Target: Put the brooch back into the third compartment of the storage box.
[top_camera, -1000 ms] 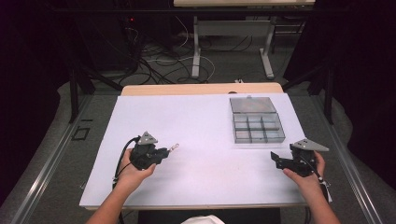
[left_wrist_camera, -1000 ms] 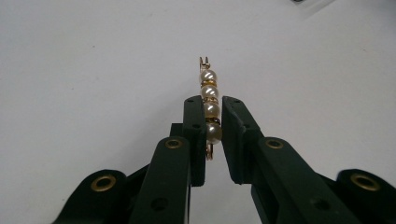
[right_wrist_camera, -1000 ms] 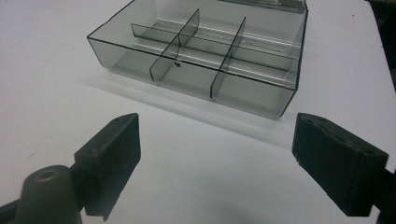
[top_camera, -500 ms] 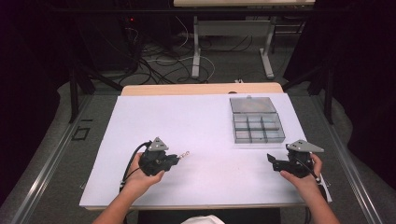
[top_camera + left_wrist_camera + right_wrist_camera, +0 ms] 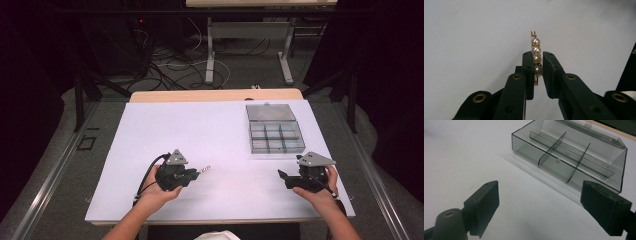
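While the left gripper [image 5: 537, 68] pinches it, a short pearl-and-gold bead pin [image 5: 535, 53], four white pearls strung on a thin gold wire with small gold spacers, sticks out past the black fingers [image 5: 527, 63]. The two pads press on the nearer pearls from either side, and the far pearls and a forked gold tip stand free beyond them. In the high view the bead pin [image 5: 203, 170] juts to the right from the left gripper [image 5: 195, 174], low over the white counter [image 5: 200, 130], in the near left part of the sheet. The person's left hand [image 5: 157, 192] wraps the gripper body from below, with a black cable looping off to the left and a grey three-cornered plate on top.

Well to the right, the right gripper [image 5: 282, 176] sits in the person's right hand [image 5: 317, 187] near the counter's near right edge, pointing left. Its fingers [image 5: 482, 205] are spread wide with nothing between them, only bare white surface.

Just beyond the right gripper, toward the far right of the counter, stands a clear smoky-grey plastic compartment box [image 5: 275, 135], its lid folded open toward the far side. In the right gripper view the box [image 5: 571, 157] shows thin dividers splitting it into a grid of small cells. The bead pin and the box are well apart.
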`<state>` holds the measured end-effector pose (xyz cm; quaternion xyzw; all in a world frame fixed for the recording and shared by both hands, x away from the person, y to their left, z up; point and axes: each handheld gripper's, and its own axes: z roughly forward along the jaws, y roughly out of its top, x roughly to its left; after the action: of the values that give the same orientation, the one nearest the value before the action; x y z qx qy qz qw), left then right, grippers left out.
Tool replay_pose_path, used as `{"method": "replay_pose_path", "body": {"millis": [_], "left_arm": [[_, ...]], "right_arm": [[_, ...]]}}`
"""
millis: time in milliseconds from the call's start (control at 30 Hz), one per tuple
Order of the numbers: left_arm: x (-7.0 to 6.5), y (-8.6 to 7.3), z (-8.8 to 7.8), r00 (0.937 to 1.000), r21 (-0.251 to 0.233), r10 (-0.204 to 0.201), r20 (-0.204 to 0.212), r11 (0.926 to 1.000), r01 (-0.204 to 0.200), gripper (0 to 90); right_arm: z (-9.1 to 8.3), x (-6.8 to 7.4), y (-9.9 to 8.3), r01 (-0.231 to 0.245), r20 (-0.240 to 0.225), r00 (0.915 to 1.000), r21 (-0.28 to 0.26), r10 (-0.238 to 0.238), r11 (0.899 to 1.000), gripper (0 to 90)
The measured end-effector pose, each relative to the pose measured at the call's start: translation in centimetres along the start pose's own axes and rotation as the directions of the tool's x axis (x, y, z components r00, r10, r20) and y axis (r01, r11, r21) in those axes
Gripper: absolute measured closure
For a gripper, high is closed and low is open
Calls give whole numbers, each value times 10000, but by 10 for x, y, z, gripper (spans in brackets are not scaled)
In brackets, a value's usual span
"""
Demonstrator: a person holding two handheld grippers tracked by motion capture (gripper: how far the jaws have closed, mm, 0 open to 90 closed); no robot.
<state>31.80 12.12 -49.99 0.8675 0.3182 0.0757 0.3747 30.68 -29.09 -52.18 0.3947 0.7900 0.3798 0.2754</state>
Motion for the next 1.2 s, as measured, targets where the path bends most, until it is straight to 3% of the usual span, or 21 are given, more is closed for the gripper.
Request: {"method": "replay_pose_path", "body": {"millis": [100,133,267,500,767,900,1033,1133,1200], "left_arm": [[-2,3,2,9993,217,349,144,9991,-352,805],[-4,3,5,9997,157,210,158,9996,-213,805],[-8,6,9,9989,164,386,258,9991,-390,805],[-13,10,11,9980,162,508,366,9985,-514,805],[-16,15,11,9960,292,687,571,9971,-705,805],[-18,16,13,9960,150,698,548,9974,-708,805],[-19,17,13,9955,119,738,600,9971,-746,805],[-19,19,12,9943,234,775,725,9966,-794,805],[-21,19,14,9951,75,746,652,9971,-753,805]], "right_arm": [[-2,4,3,339,-118,9994,-63,-340,9994,222],[-2,6,4,383,-131,9992,-126,-385,9992,240],[-2,11,7,760,-374,9963,-217,-767,9969,307],[0,20,12,1701,-742,9823,-309,-1719,9849,391],[5,31,18,1993,-1423,9690,-338,-2021,9794,471],[9,38,20,2590,-1651,9509,-377,-2616,9651,474],[11,43,24,3390,-1699,9257,-243,-3380,9405,474],[12,47,28,3647,-1953,9125,-95,-3595,9311,487],[14,50,31,3646,-2235,9061,-177,-3591,9310,503]]}}
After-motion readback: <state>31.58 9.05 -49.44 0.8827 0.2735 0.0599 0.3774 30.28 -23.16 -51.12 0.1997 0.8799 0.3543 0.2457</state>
